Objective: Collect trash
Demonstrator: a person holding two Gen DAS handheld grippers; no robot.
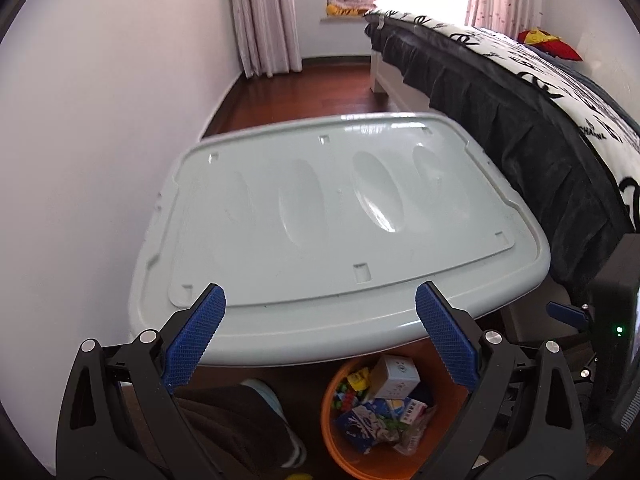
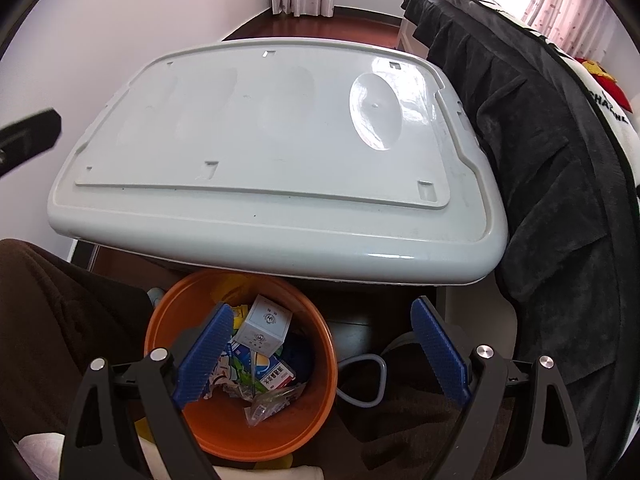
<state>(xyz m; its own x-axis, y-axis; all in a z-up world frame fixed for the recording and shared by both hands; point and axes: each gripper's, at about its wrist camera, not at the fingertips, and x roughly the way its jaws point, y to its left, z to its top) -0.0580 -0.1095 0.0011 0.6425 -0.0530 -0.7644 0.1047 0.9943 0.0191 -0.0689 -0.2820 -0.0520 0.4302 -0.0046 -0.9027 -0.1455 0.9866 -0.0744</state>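
- Nearest to us, both pairs of tongs stand wide apart and hold nothing: the left tongs [image 1: 320, 336] frame the near edge of the grey counter [image 1: 280, 248], and the right tongs [image 2: 322, 354] hang above the orange bin [image 2: 188, 312] on the floor.
- We find the trash already gathered in that bin, which sits just below the counter's near edge: a small white carton [image 2: 262, 322], a blue-and-white milk box [image 2: 264, 372] and a crumpled clear wrapper [image 2: 268, 402], with more bits beneath that we cannot sort out.
- Across the counter top we see no loose piece left in either view, so we judge the collecting close to done; what remains, if anything, is a last check.
- To do that check well, we would sweep the left tongs slowly along the counter and look over the floor beside the bin, where a grey cable [image 2: 360, 376] loops and a dark brown cloth [image 2: 52, 320] lies; the cable is no trash and should be left alone.
- If a piece turns up, we would come down on it from above with the tongs spread, close on its middle, and let go only when well inside the bin's rim.
- Care is due near the dark bedspread [image 2: 520, 160], which hangs right beside the counter and could snag a finger.
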